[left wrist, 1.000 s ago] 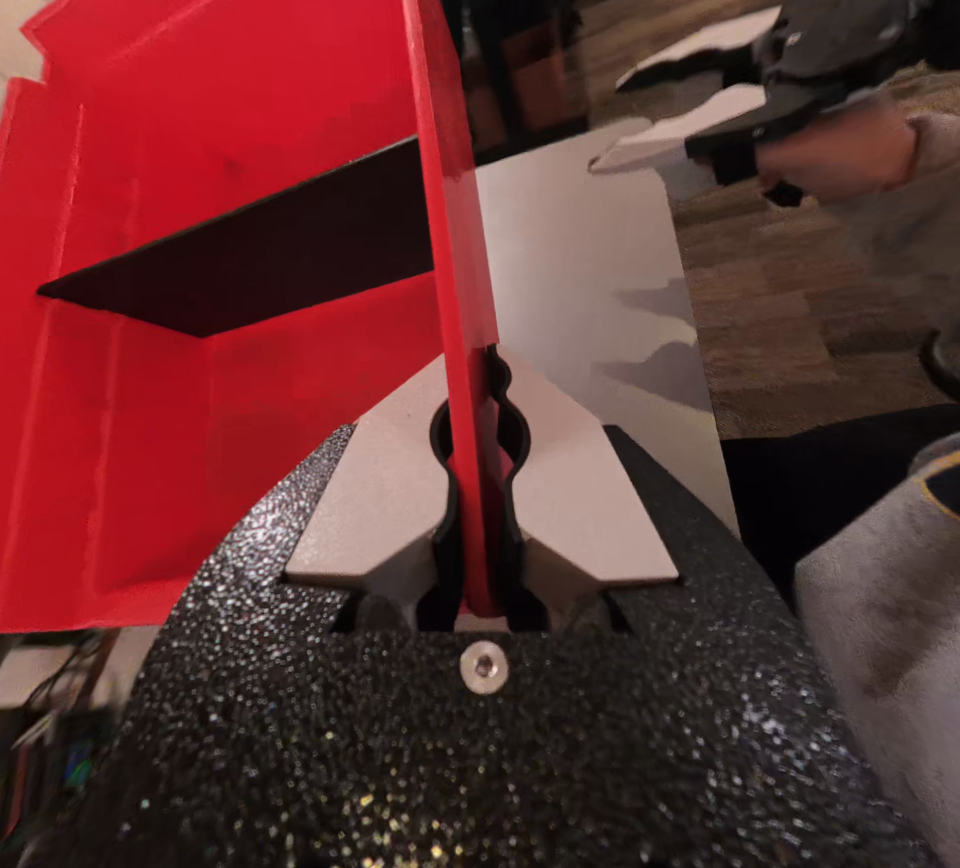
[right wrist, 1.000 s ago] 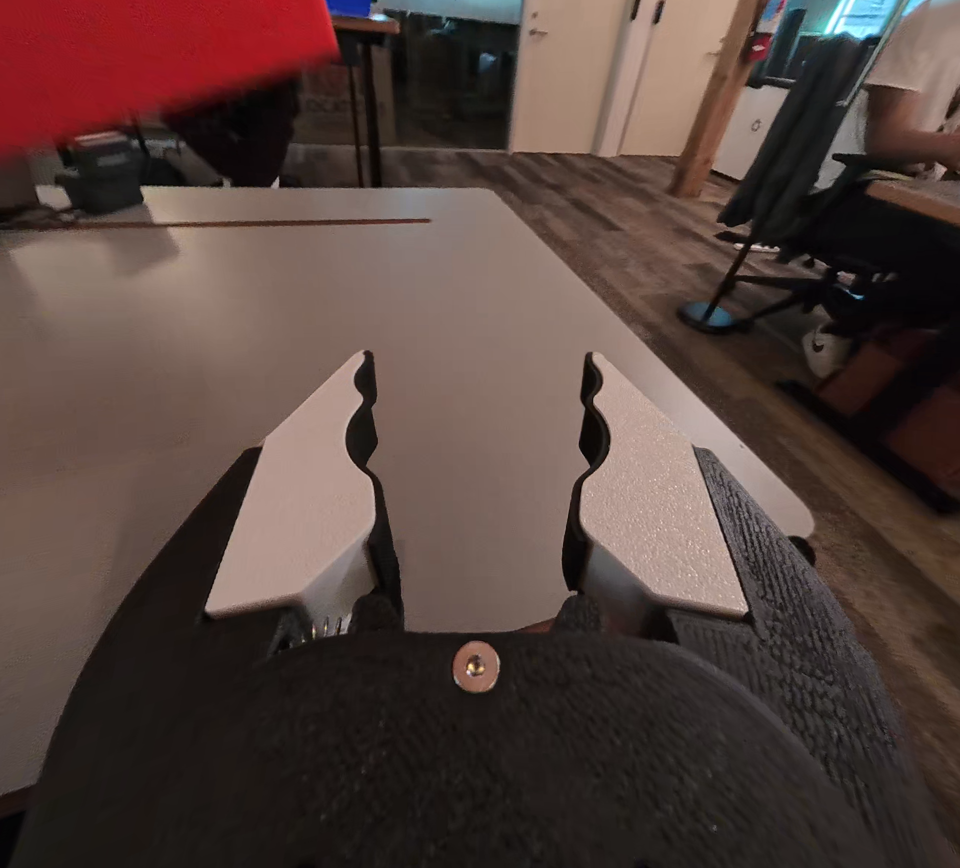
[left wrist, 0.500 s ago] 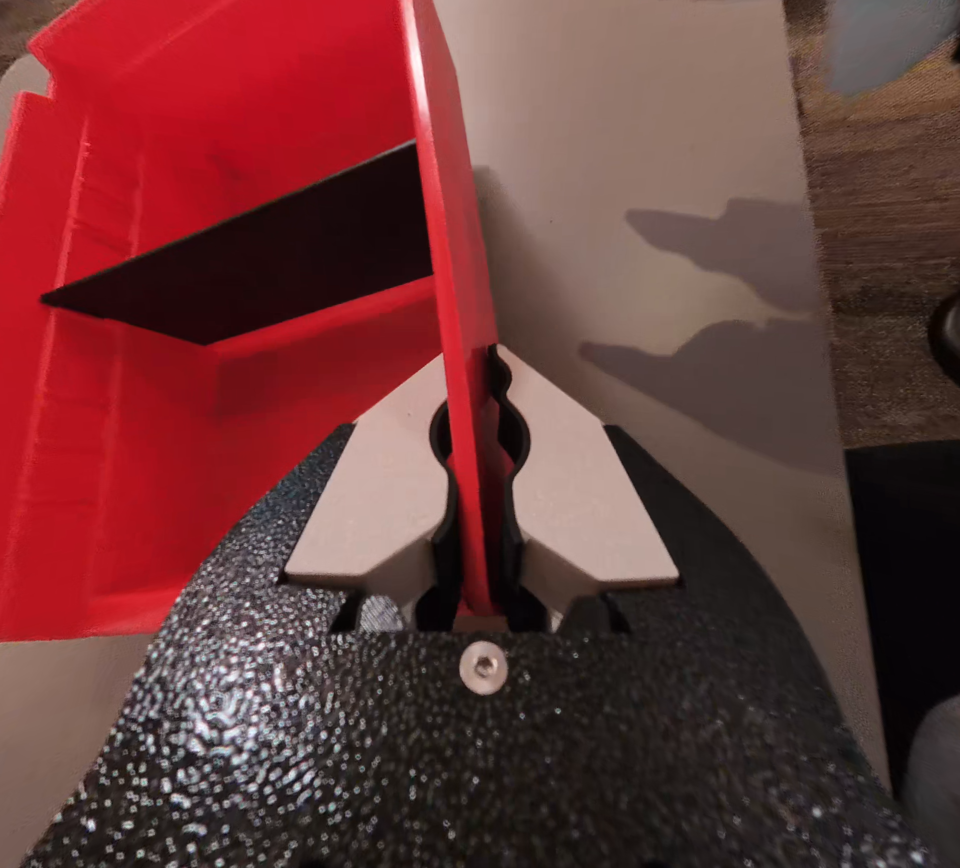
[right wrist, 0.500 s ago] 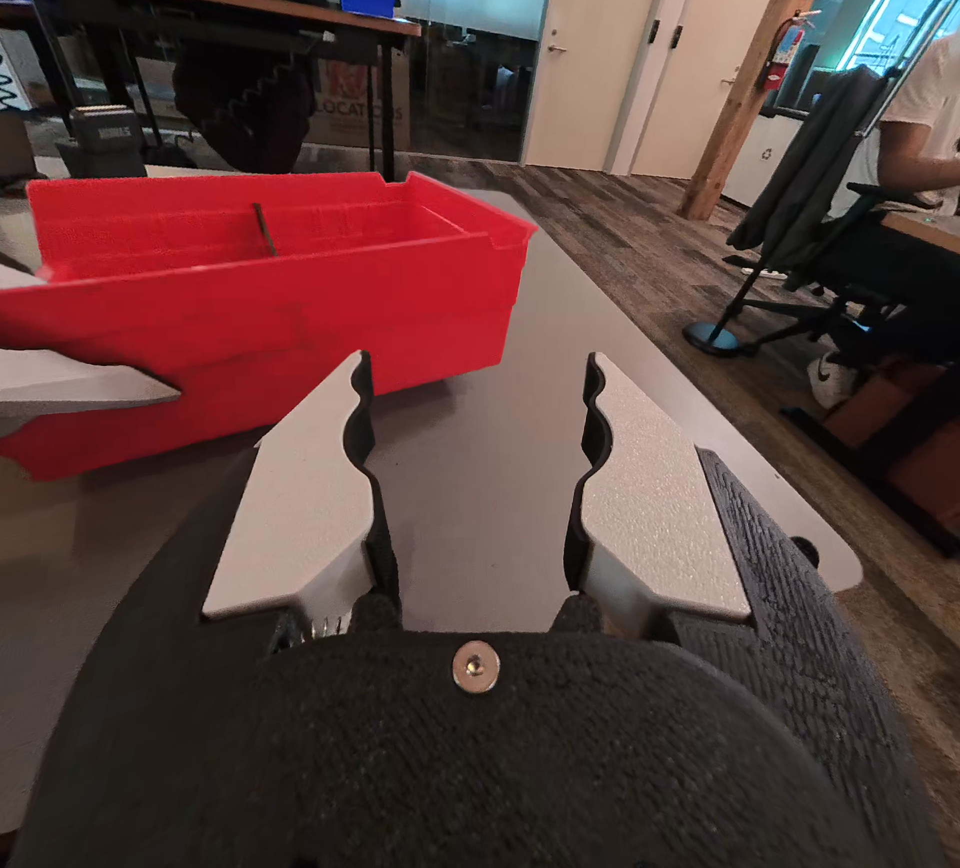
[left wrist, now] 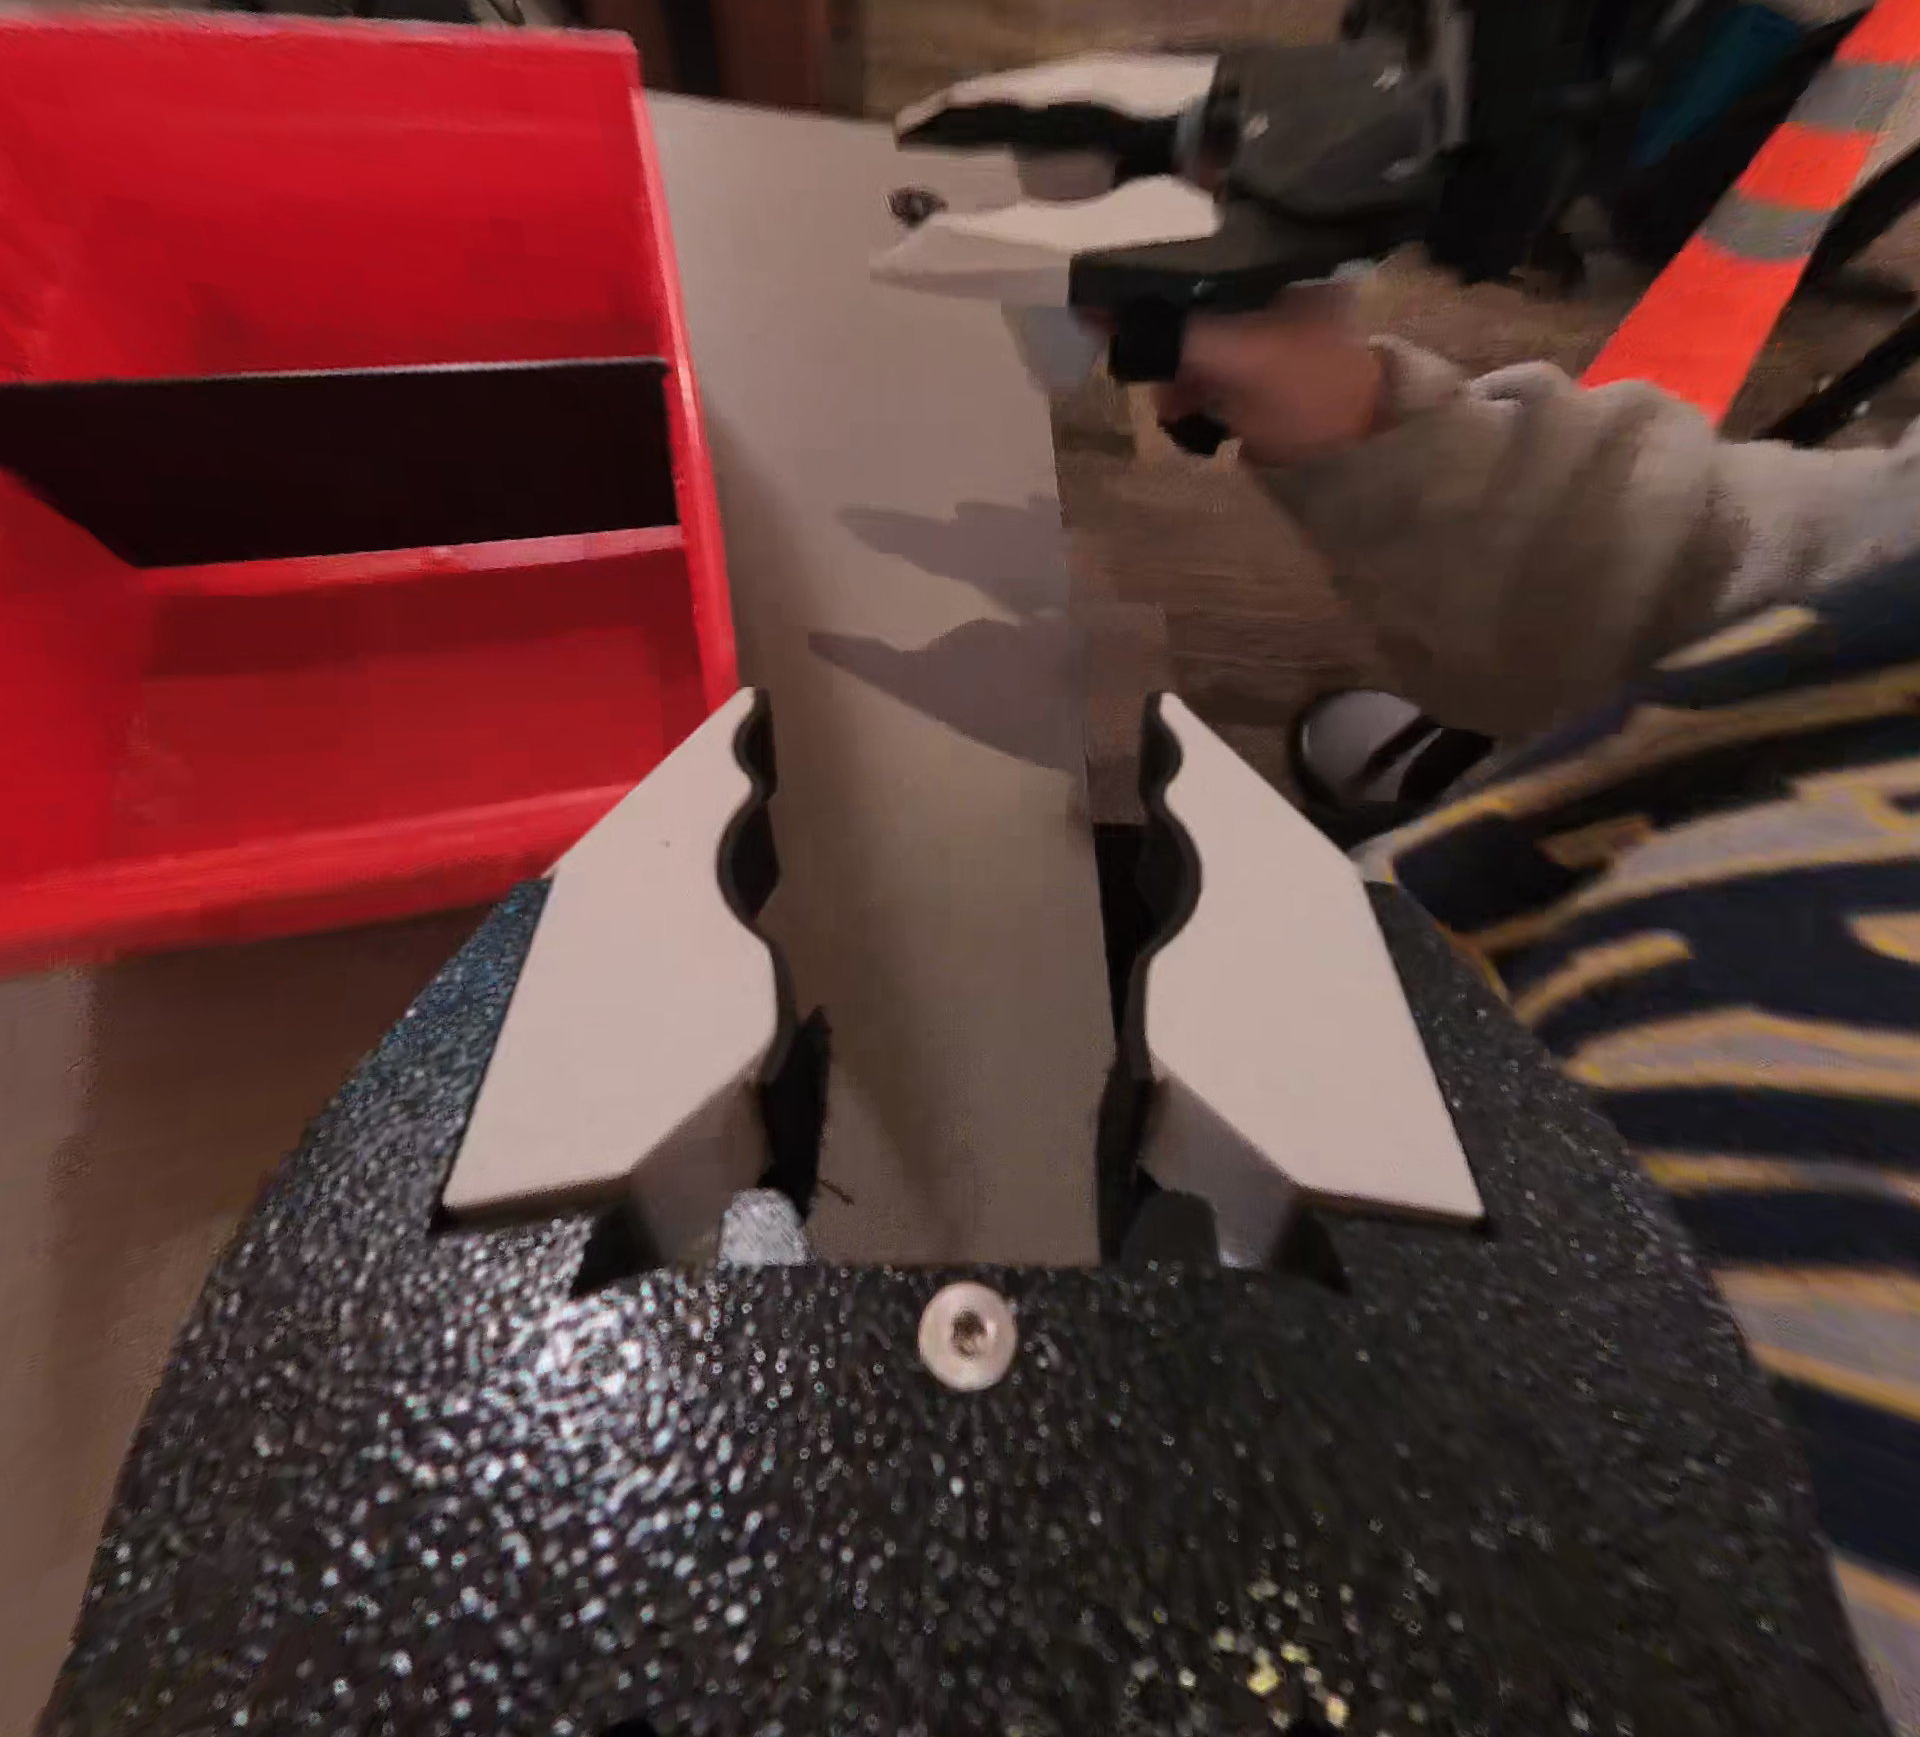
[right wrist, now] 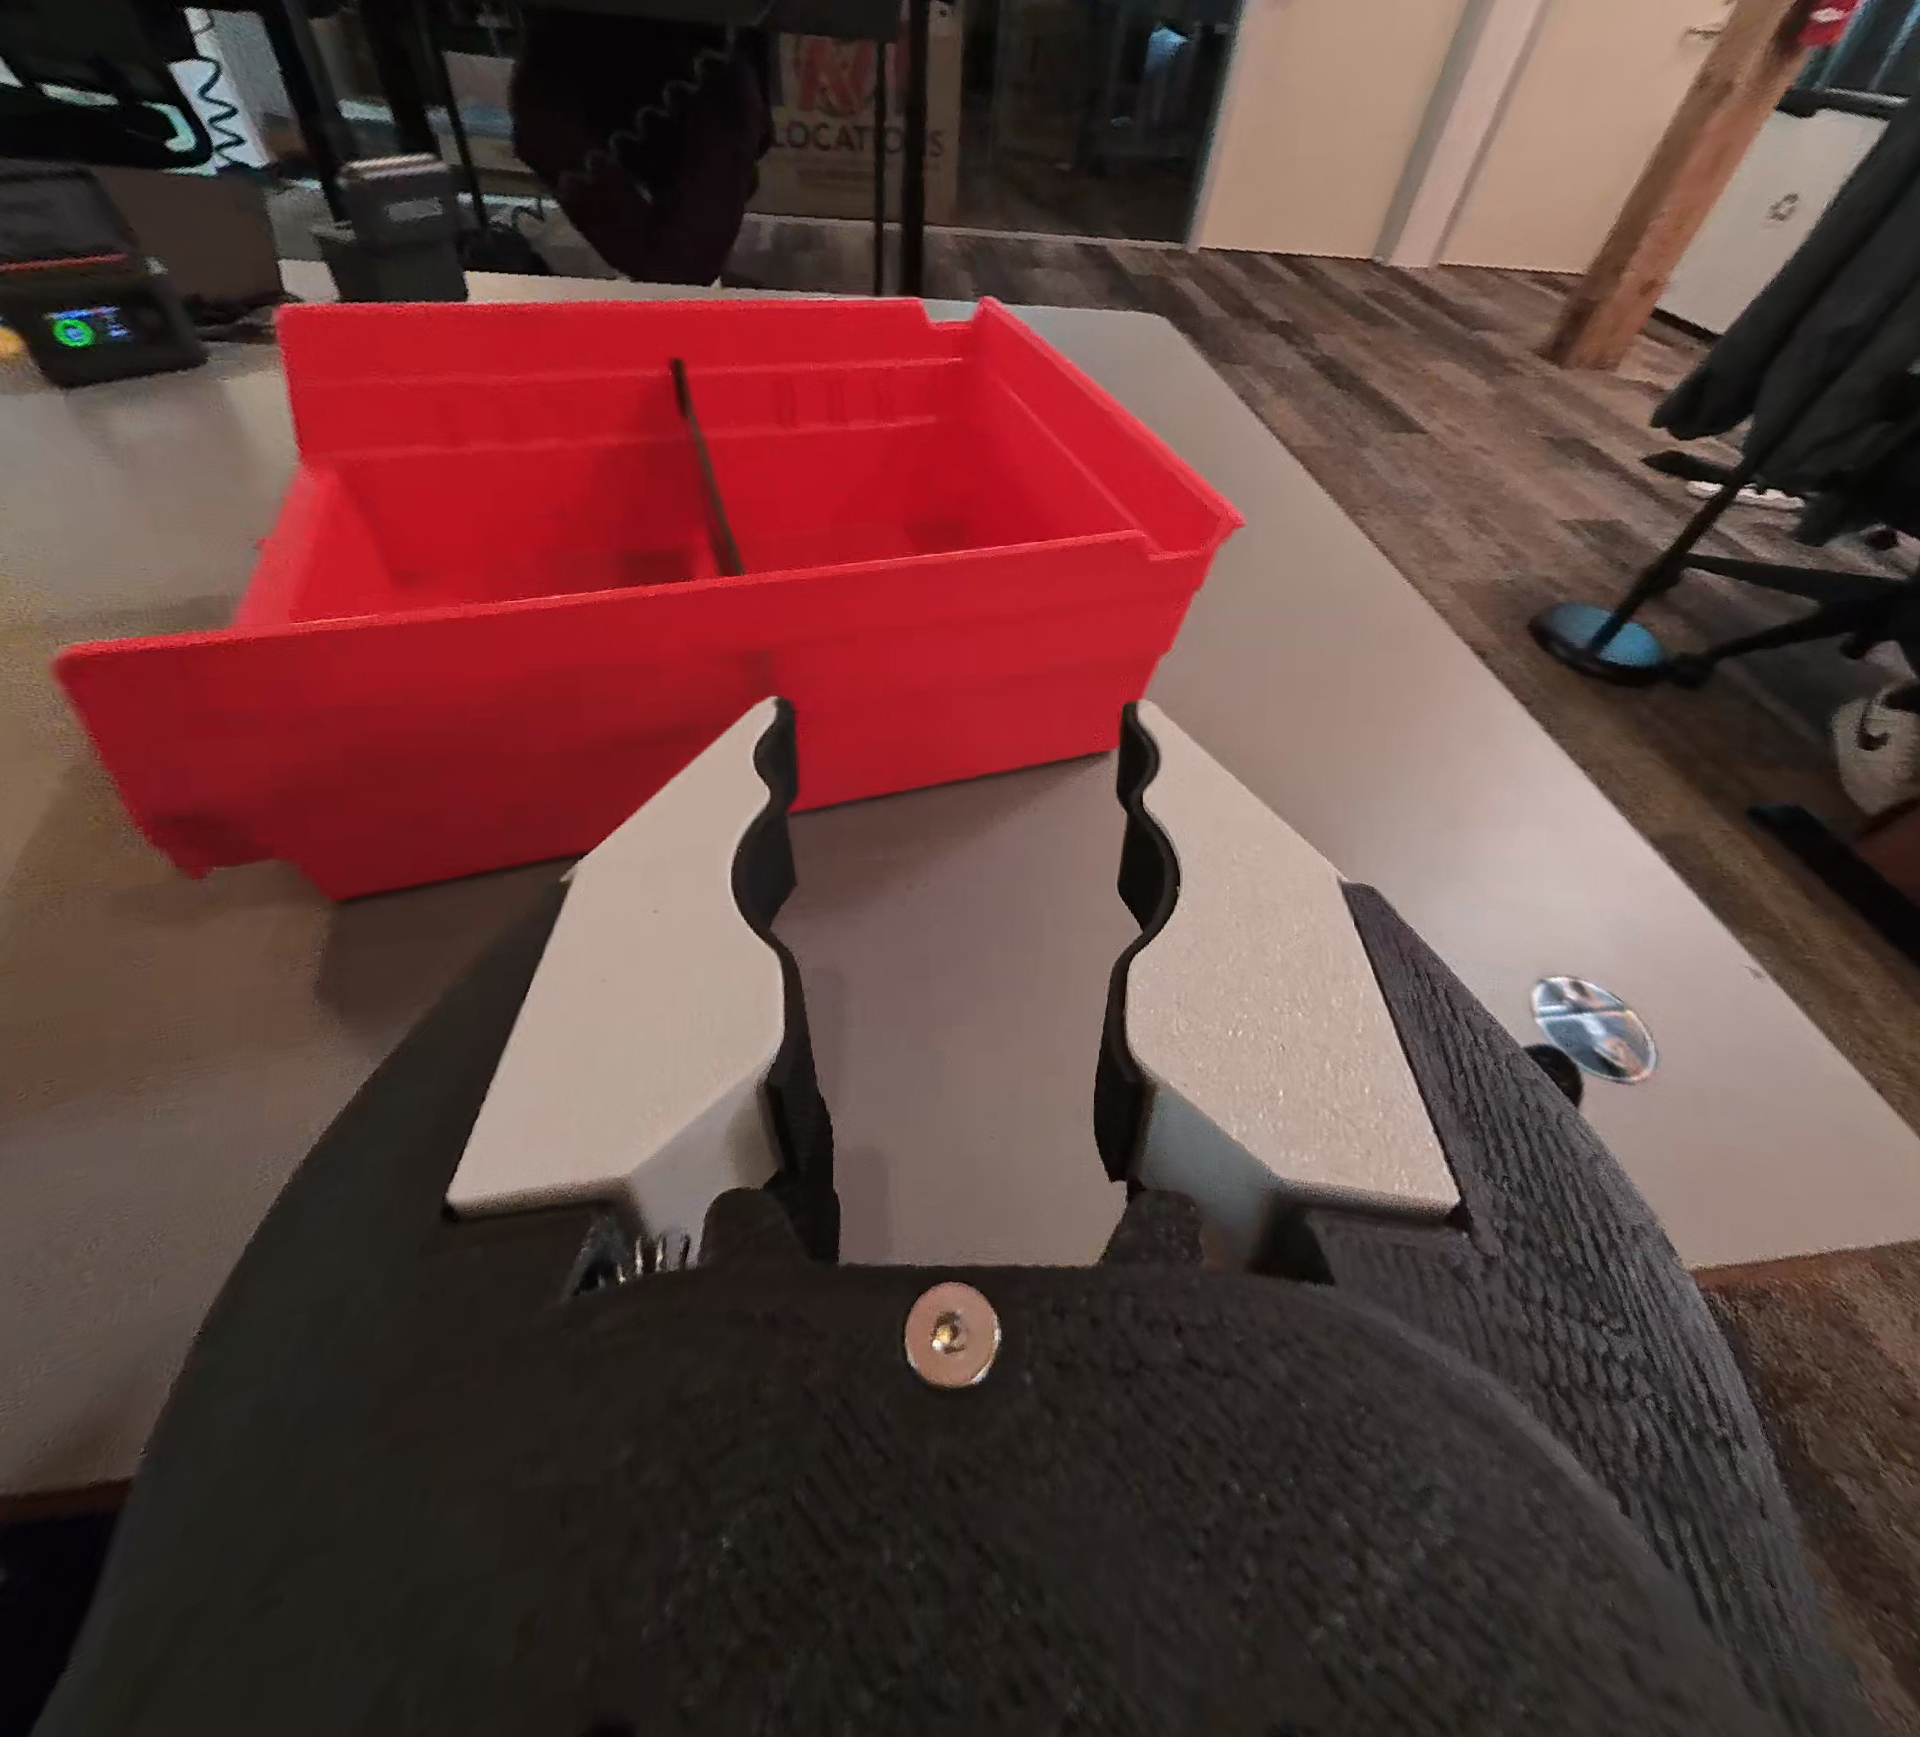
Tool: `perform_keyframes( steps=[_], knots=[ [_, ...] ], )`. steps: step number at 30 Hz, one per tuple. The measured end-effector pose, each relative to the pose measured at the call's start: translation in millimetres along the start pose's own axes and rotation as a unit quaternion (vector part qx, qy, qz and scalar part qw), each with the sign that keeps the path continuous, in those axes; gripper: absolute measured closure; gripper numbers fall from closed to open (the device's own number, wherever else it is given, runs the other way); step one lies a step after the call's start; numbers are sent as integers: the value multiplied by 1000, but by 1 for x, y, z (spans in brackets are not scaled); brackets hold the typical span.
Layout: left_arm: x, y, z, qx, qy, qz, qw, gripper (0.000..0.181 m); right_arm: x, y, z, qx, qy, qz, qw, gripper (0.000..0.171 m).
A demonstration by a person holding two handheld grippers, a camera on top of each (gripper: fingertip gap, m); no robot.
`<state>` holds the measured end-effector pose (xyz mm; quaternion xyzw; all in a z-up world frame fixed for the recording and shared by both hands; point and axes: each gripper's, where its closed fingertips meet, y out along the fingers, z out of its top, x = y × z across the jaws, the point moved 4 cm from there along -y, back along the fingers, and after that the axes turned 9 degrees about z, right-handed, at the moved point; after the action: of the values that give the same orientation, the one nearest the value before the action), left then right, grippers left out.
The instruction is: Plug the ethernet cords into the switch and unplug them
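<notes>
Here the red bin (right wrist: pixel 644 648) rests on the table (right wrist: pixel 1351 752), just ahead of both tools, each empty with fingers spread.

Even indoor light overhead, moderately bright. The left wrist view smears with motion blur, the red bin (left wrist: pixel 332 461) soft-edged, two jagged shadows lying on the desk (left wrist: pixel 914 908) near its right edge. The right wrist view stays sharper, wide-angle bending lines toward the corners.

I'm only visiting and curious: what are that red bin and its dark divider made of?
The red bin looks like moulded plastic: uniform colour, a soft sheen, ribbed walls. Its dark divider is a thin, flat black sheet, probably plastic too, though the look leaves that open.
</notes>
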<state>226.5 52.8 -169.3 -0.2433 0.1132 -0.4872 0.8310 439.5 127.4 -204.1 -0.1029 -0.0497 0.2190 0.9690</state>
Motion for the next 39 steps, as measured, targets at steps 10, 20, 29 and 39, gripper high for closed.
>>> perform_keyframes(
  steps=[10, 20, 29, 39],
  knots=[
    [-97, -228, -112, 20, -126, 473, 872, 78, -83, 57, 19, -29, 113, -10, 993, 18],
    [-121, -256, -198, -136, -142, 565, 801, 97, -109, 95, -10, -146, 82, -45, 985, 22],
    [-138, -287, -238, -188, -208, 579, 766, 106, -29, 42, -27, -203, 93, -55, 973, 110],
    [-141, -325, -262, -190, -229, 570, 766, 170, 38, 45, -31, -249, 111, -33, 962, 167]
  ],
)
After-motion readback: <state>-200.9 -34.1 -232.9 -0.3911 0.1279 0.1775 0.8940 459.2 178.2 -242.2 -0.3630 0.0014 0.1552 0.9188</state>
